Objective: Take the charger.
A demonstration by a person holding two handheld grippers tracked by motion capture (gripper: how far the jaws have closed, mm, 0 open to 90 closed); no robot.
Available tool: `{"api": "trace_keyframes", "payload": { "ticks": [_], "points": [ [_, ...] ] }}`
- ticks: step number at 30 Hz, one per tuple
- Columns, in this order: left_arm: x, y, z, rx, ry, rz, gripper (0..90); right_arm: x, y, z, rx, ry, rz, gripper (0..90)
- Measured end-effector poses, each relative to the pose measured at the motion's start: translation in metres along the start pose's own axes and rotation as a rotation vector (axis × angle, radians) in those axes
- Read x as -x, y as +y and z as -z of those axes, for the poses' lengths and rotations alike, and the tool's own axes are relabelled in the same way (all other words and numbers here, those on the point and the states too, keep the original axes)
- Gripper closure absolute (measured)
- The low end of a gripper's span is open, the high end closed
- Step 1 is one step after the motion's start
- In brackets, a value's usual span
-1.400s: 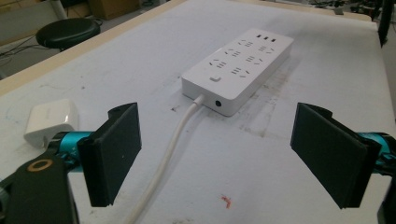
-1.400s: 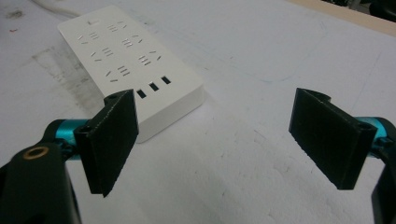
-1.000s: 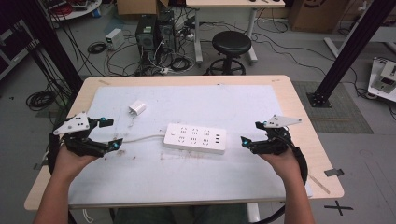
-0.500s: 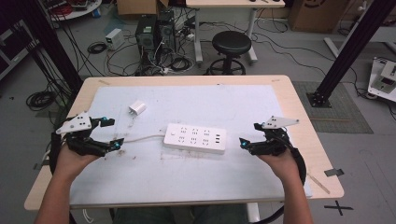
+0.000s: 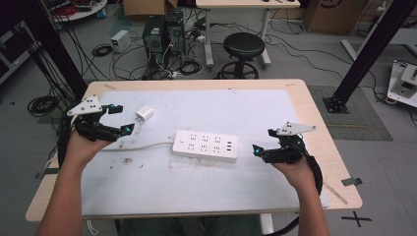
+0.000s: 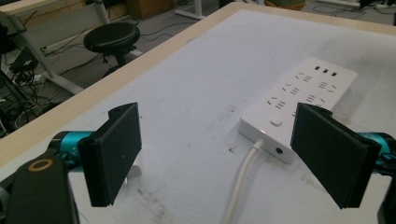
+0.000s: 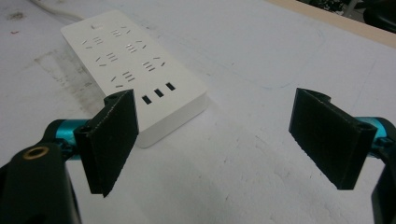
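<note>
A white power strip (image 5: 205,145) lies flat in the middle of the white mat, its cable (image 5: 142,146) running off to the left. A small white plug adapter (image 5: 144,114) sits behind the cable. My left gripper (image 5: 122,118) is open, held just left of the adapter, apart from it. In the left gripper view the gripper (image 6: 219,154) has its jaws wide apart, framing the strip's cable end (image 6: 299,100). My right gripper (image 5: 263,141) is open, a short way right of the strip. In the right gripper view the gripper (image 7: 215,144) holds nothing, and the strip's USB end (image 7: 130,60) lies ahead on the left.
The mat (image 5: 206,187) covers most of a wooden table (image 5: 328,147), with bare wood along the right and far edges. Behind the table stand a black stool (image 5: 243,46) and computer towers (image 5: 162,34) among floor cables. A black frame post (image 5: 373,49) rises at the right.
My left gripper has moved away from the person and up toward the plug adapter. The right gripper has barely shifted. The power strip and adapter lie as before.
</note>
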State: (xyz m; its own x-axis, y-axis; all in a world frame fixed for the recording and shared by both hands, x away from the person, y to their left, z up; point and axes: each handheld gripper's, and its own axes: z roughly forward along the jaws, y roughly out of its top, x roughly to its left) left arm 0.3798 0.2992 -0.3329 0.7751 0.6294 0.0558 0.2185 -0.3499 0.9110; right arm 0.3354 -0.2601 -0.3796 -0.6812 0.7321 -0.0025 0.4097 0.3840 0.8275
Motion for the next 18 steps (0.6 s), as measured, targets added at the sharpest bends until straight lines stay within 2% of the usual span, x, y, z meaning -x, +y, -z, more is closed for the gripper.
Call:
{"api": "trace_keyframes", "payload": {
  "ticks": [2,3,5,7,9,10,11,13,14,16,17,18],
  "points": [
    [0.000,0.000,0.000,0.000,0.000,0.000,16.4,0.000,0.000,0.000,0.000,0.002,-0.001,16.2],
    [-0.011,0.006,-0.011,-0.002,0.010,0.011,16.4,0.000,0.000,-0.001,-0.003,0.005,0.008,16.3],
    [-0.016,0.007,-0.018,-0.028,0.018,0.023,16.4,0.000,0.000,-0.001,-0.004,0.006,0.005,16.2],
    [-0.021,0.008,-0.025,-0.045,0.005,0.028,16.4,0.000,0.000,-0.001,-0.005,0.004,0.003,16.3],
    [-0.021,0.008,-0.025,-0.045,0.005,0.028,16.4,0.000,0.000,-0.001,-0.007,0.006,0.001,16.3],
    [-0.029,0.008,-0.034,-0.047,0.009,0.044,16.4,0.000,0.000,-0.002,-0.007,0.004,0.002,16.2],
    [-0.031,0.007,-0.036,-0.042,0.012,0.054,16.4,0.000,0.000,-0.002,-0.008,0.006,0.001,16.2],
    [-0.035,0.006,-0.040,-0.052,0.023,0.056,16.4,0.000,0.000,-0.002,-0.008,0.006,0.005,16.3],
    [-0.041,0.004,-0.047,-0.063,0.036,0.068,16.4,0.000,0.000,-0.002,-0.009,0.007,0.003,16.2],
    [-0.041,0.004,-0.047,-0.063,0.036,0.068,16.4,0.001,0.000,-0.002,-0.009,0.007,0.005,16.2],
    [-0.052,0.004,-0.058,-0.089,0.053,0.081,16.4,0.000,0.000,-0.002,-0.015,0.008,-0.005,16.2],
    [-0.052,0.004,-0.058,-0.089,0.053,0.081,16.4,0.000,0.000,-0.002,-0.015,0.008,-0.005,16.2]
  ]
}}
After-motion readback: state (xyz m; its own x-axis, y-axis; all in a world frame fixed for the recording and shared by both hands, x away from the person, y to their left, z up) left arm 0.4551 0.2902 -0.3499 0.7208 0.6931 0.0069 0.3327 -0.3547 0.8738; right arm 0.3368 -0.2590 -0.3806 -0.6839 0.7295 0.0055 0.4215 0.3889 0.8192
